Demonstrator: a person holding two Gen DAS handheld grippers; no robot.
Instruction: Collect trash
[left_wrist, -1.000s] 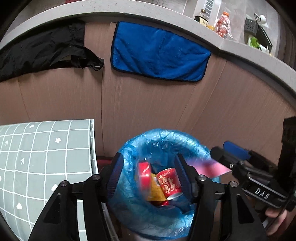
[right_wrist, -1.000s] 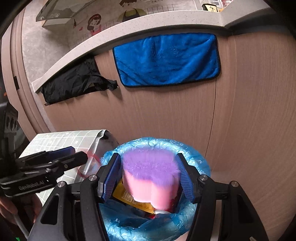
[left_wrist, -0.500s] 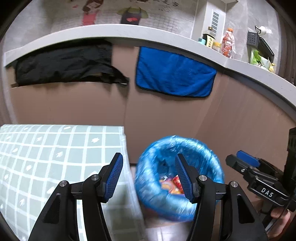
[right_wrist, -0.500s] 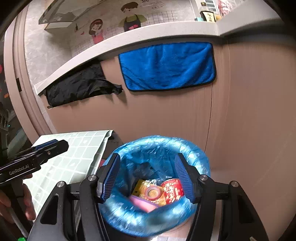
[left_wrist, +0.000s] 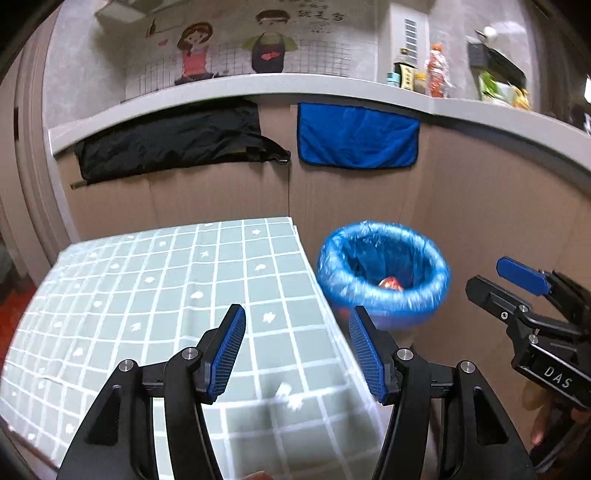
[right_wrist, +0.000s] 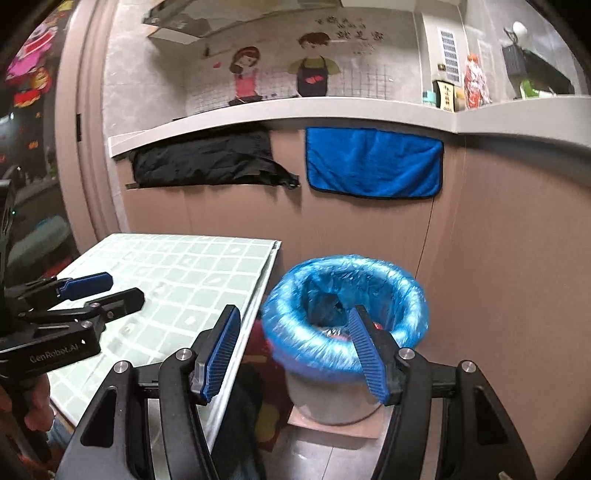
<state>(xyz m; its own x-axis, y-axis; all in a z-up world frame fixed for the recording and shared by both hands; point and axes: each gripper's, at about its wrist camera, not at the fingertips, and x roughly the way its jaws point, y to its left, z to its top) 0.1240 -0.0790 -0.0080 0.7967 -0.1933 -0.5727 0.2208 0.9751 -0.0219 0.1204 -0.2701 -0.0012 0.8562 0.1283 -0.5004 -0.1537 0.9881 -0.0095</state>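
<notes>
Here, bin (right_wrist: 343, 295) beyond right tool (right_wrist: 295, 354).

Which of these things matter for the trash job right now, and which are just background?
Job: bin with blue liner, red can inside it, left gripper, right gripper.
Background: checkered tablecloth, blue towel, black cloth, shelf bottles.

2 wrist views, facing shared bin (left_wrist: 384, 273), table (right_wrist: 192, 273)

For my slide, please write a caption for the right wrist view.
Open right claw above the blue-lined trash bin beside the checkered table.
</notes>
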